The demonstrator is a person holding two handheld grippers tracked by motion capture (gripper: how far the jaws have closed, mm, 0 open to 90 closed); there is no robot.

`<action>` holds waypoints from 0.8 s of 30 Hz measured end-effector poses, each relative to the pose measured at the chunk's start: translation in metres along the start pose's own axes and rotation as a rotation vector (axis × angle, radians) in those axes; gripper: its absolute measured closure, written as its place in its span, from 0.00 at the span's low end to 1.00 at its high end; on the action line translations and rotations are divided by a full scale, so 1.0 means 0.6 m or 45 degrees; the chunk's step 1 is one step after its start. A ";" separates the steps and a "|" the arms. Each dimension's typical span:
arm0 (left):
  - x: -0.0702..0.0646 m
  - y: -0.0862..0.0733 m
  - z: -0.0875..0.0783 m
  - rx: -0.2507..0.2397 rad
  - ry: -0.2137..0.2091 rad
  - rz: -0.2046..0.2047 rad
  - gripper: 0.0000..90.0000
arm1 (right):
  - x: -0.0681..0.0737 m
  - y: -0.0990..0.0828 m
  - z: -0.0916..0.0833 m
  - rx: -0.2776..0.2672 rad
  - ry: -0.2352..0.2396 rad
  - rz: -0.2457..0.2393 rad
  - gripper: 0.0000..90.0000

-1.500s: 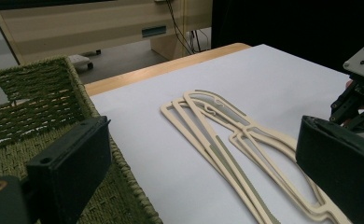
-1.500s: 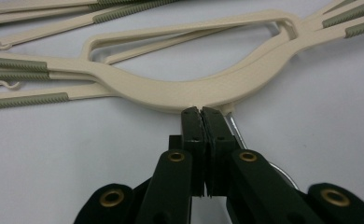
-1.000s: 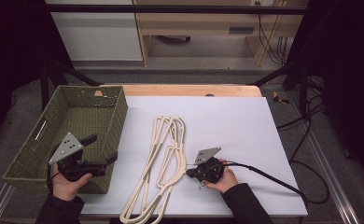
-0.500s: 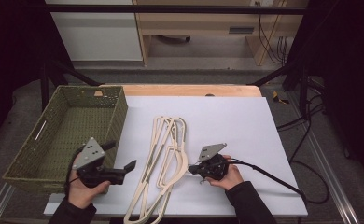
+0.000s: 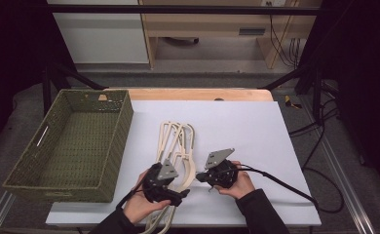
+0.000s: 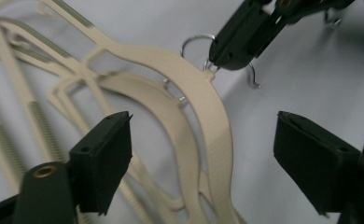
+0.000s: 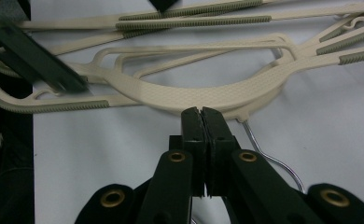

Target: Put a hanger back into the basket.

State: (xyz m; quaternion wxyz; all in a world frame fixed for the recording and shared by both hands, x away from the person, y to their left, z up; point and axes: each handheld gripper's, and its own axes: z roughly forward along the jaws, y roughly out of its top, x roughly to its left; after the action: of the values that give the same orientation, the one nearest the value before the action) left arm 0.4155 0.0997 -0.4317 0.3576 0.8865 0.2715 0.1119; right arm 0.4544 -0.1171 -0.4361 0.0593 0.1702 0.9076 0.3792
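Several cream plastic hangers point(image 5: 176, 141) lie stacked on the white table. My right gripper point(image 5: 199, 178) is at their right side. In the right gripper view it point(image 7: 202, 113) is shut on the neck of the top hanger point(image 7: 208, 95), where the wire hook point(image 7: 269, 156) comes out. My left gripper point(image 5: 178, 184) hovers over the stack's near end. Its jaws have just been closing and still stand apart point(image 6: 203, 158). The top hanger's curved arm point(image 6: 208, 107) runs between them, touching neither pad. The right gripper's jaws point(image 6: 236, 42) show beyond it at the hook point(image 6: 194, 39).
A green woven basket point(image 5: 124, 122) stands at the left of the table, nothing seen inside it. The white tabletop point(image 5: 256, 131) stretches bare to the right and back. A black cable point(image 5: 285, 183) trails right from the right gripper.
My left gripper has moved right from beside the basket to over the near end of the hangers, and its jaws have narrowed. The right gripper has stayed on the hanger's neck.
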 end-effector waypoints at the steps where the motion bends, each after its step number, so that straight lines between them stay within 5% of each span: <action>1: -0.002 0.001 0.012 0.034 -0.007 0.005 0.24 | 0.000 0.000 0.000 0.000 0.000 0.000 0.99; 4: -0.012 0.001 0.045 0.106 -0.003 0.023 0.34 | 0.003 0.003 -0.002 -0.003 -0.006 0.004 0.99; 13: -0.017 0.001 0.049 0.120 0.024 0.020 0.67 | 0.006 0.005 -0.008 -0.011 -0.009 -0.010 0.99; 18: -0.020 0.001 0.046 0.109 0.008 -0.023 0.79 | 0.008 0.007 -0.010 -0.009 -0.015 -0.016 0.99; 22: -0.024 0.001 0.045 0.103 0.017 -0.035 0.79 | 0.009 0.006 -0.010 -0.001 -0.012 0.002 0.98; 24: -0.023 0.001 0.037 0.096 0.030 -0.049 0.80 | 0.008 0.009 -0.023 -0.063 -0.001 -0.001 0.93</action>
State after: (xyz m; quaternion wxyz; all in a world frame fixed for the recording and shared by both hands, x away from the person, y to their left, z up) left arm 0.4130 0.0787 -0.4473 0.3227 0.8926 0.2968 0.1052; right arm 0.4484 -0.1211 -0.4227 0.0640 0.1684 0.8979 0.4016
